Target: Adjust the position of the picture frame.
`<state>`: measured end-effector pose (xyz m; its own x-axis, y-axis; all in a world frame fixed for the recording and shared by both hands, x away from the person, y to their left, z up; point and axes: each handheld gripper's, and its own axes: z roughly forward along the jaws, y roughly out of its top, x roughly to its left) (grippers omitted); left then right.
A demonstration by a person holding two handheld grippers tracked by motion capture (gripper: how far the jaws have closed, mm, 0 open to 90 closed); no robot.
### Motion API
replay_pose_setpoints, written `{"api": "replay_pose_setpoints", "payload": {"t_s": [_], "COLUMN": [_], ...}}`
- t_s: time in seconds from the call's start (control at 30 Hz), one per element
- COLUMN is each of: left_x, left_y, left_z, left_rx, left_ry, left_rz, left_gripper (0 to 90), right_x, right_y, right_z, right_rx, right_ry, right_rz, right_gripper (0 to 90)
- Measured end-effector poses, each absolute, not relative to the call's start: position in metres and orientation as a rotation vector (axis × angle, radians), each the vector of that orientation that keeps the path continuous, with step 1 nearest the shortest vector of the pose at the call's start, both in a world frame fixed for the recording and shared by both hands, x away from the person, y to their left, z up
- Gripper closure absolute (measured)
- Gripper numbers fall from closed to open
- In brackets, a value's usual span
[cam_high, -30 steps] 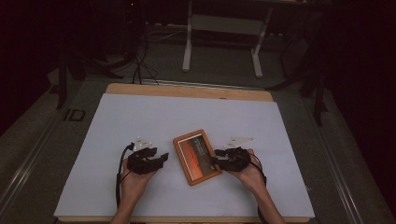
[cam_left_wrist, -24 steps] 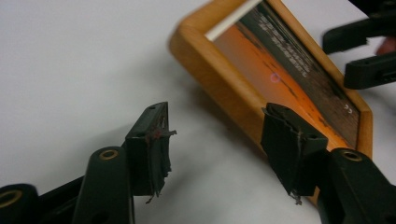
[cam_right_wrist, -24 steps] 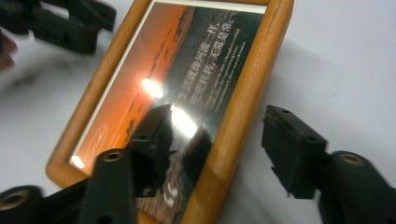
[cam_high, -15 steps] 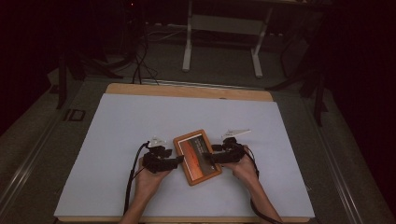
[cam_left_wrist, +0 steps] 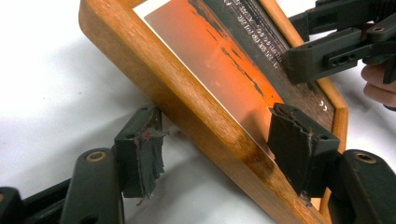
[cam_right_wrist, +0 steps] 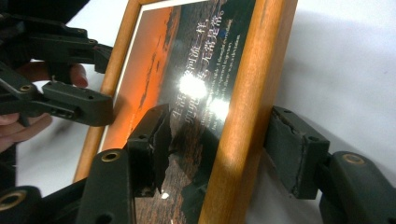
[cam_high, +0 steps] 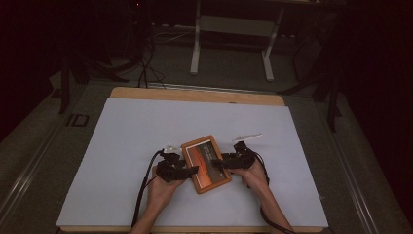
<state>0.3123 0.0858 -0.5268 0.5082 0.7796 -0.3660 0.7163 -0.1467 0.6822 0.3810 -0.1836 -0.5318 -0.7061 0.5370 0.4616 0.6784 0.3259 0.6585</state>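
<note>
**Spotter:** Where's the picture frame (cam_high: 205, 164) sitting for you?

**Me:** Flat on the white table (cam_high: 122, 146), between my two grippers. On the left gripper (cam_left_wrist: 212, 144) view its wooden rail runs diagonally between my jaws: one pad on the table just outside the rail, the other over the orange glass.

**Spotter:** Pads (cam_left_wrist: 140, 154) pressing?

**Me:** No, I see gaps on both sides. Those jaws have just been opening and stand wide, straddling the rail without squeezing it.

**Spotter:** And the right?

**Me:** Same story on the right gripper (cam_right_wrist: 219, 149) view. The opposite rail stands between my jaws, one pad over the dark printed part of the picture, the other outside the wood above the table. Those jaws have just been opening as well, spread wide, nothing clamped.

**Spotter:** From the high view?

**Me:** Left gripper (cam_high: 192, 169) at the frame's left edge, right gripper (cam_high: 217, 163) at its right edge, tips facing each other across the glass.
</note>
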Motion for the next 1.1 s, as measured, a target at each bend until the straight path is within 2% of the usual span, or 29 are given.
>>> {"api": "replay_pose_setpoints", "payload": {"t_s": [0.17, 0.43, 0.47, 0.67, 0.77, 0.97, 1.1], "left_x": [0.315, 0.313, 0.313, 0.311, 0.311, 0.317, 0.320], "left_y": [0.088, 0.087, 0.087, 0.087, 0.085, 0.089, 0.098], "left_z": [-0.527, -0.514, -0.512, -0.497, -0.489, -0.482, -0.485], "left_rx": [1.881, 1.844, 1.839, 1.790, 1.791, 1.778, 1.755], "left_ry": [1.236, 1.185, 1.174, 1.105, 1.092, 1.096, 1.131], "left_rz": [0.072, 0.100, 0.100, 0.103, 0.120, 0.134, 0.090], "left_gripper": [39.6, 46.9, 51.4, 62.0, 65.2, 66.4, 66.2], "right_x": [0.382, 0.377, 0.374, 0.362, 0.355, 0.345, 0.345], "right_y": [-0.184, -0.197, -0.201, -0.219, -0.225, -0.222, -0.216], "right_z": [-0.531, -0.524, -0.520, -0.508, -0.502, -0.495, -0.500], "right_rx": [-1.137, -1.146, -1.148, -1.164, -1.163, -1.182, -1.218], "right_ry": [-2.418, -2.382, -2.390, -2.333, -2.323, -2.311, -2.251], "right_rz": [-1.310, -1.356, -1.367, -1.446, -1.480, -1.484, -1.471], "right_gripper": [42.4, 50.9, 53.2, 64.1, 66.1, 67.6, 68.0]}}
